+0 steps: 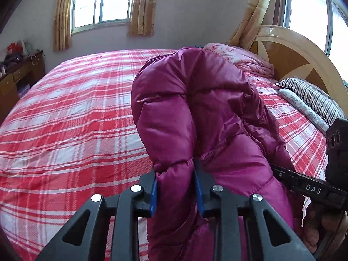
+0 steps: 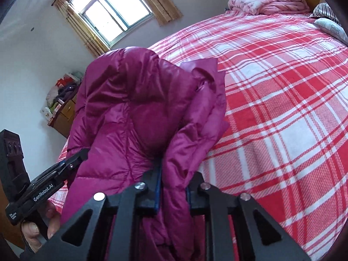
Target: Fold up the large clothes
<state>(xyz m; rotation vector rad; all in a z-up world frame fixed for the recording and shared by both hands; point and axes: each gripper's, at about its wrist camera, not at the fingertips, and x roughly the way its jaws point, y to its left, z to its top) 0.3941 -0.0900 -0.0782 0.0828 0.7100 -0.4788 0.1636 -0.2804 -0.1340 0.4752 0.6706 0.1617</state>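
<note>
Left gripper [image 1: 177, 187] clamped on magenta puffer jacket [image 1: 195, 108], centre frame, held above plaid bed [image 1: 76, 119]. Right gripper [image 2: 173, 190] pinching same jacket [image 2: 130, 108], lower centre.

A home bedroom: plaid-sheeted bed [image 1: 76, 113], pillows [image 1: 313, 102], curtained window [image 1: 102, 2].

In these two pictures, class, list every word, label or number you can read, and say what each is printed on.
"DAS": on the black arm of the right gripper, seen from the left wrist.
"GenRobot.AI": on the black arm of the left gripper, seen from the right wrist.
Small white label near that arm's end: too small to read.
Packages on the wooden cabinet: too blurred to read.
</note>
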